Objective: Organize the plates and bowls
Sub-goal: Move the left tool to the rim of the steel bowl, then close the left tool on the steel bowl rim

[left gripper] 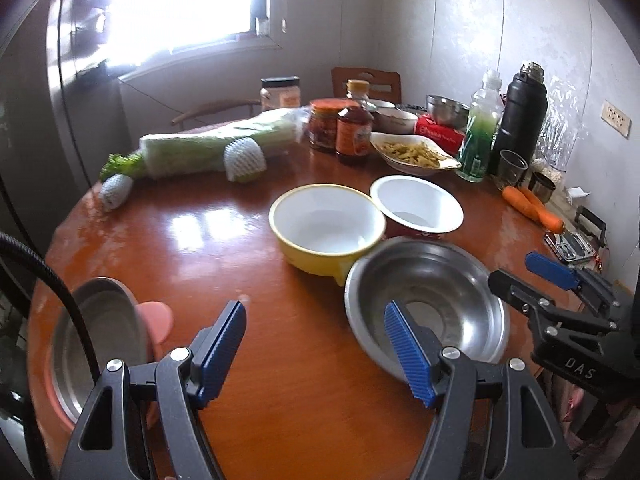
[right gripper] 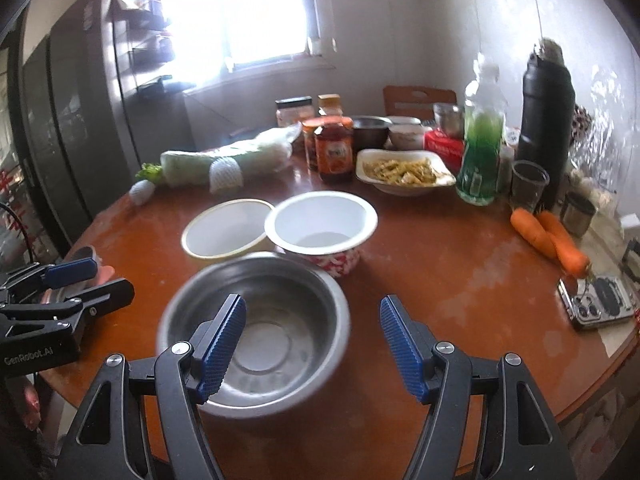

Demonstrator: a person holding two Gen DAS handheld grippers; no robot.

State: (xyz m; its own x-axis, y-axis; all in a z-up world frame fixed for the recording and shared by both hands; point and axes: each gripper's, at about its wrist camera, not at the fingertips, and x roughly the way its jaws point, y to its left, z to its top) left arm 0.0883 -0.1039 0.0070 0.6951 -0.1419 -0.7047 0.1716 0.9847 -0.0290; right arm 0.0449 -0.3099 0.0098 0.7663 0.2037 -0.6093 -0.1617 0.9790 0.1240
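Note:
A steel bowl [left gripper: 428, 304] [right gripper: 260, 332] sits on the round wooden table [left gripper: 240, 248] near its front. Behind it stand a yellow bowl [left gripper: 326, 226] [right gripper: 226, 228] and a white bowl with a red patterned outside [left gripper: 416, 204] [right gripper: 320, 224], touching. A second steel bowl on a pink plate [left gripper: 100, 340] sits at the left. My left gripper [left gripper: 316, 344] is open and empty, its right finger over the steel bowl's near rim. My right gripper [right gripper: 312, 344] is open and empty, straddling the steel bowl's right rim; it shows in the left wrist view [left gripper: 520, 276].
At the table's back are a wrapped cabbage [left gripper: 208, 148], jars [left gripper: 352, 132], a dish of food [left gripper: 416, 152] [right gripper: 404, 172], a green bottle [left gripper: 480, 136], a black flask [left gripper: 520, 116], carrots [right gripper: 548, 236] and a phone [right gripper: 600, 308]. A fridge [left gripper: 48, 120] stands left.

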